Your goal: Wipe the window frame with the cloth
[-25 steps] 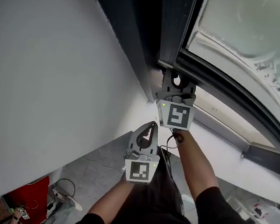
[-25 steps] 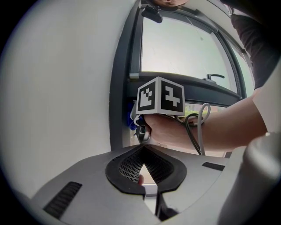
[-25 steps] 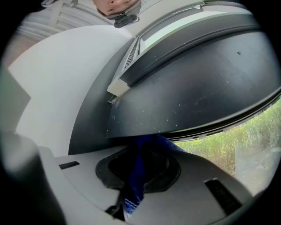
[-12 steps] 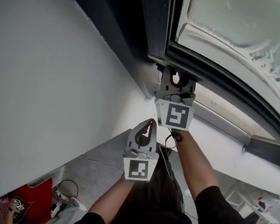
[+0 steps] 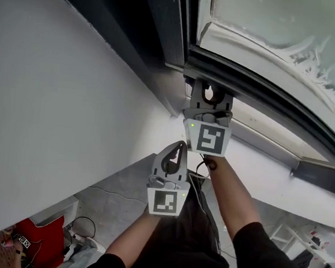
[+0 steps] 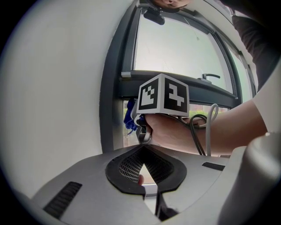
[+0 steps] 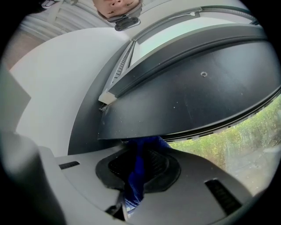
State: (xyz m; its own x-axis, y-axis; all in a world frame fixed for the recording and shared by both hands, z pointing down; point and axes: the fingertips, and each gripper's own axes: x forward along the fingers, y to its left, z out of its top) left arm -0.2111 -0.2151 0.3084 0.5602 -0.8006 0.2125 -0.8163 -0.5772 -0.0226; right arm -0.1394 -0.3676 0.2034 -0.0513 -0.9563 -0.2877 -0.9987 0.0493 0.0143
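My right gripper (image 5: 210,93) is raised against the underside of the dark window frame (image 5: 262,93), near its left corner. It is shut on a blue cloth (image 7: 137,169), which is pinched between the jaws and pressed up to the frame's lower bar (image 7: 193,103). In the left gripper view the cloth (image 6: 129,118) sticks out beside the right gripper's marker cube (image 6: 163,94). My left gripper (image 5: 182,149) hangs lower and nearer to me, away from the frame. It is shut with nothing in it (image 6: 142,151).
A white wall (image 5: 56,106) runs along the left, with a dark vertical frame post (image 5: 162,21) beside it. Frosted glass (image 5: 289,18) fills the pane above the bar. A white sill (image 5: 281,191) lies below it. A red object (image 5: 41,236) and cables sit on the floor.
The right gripper with the cloth has edged slightly left along the frame's lower bar. The head view has shifted a little, and the left gripper has barely moved.
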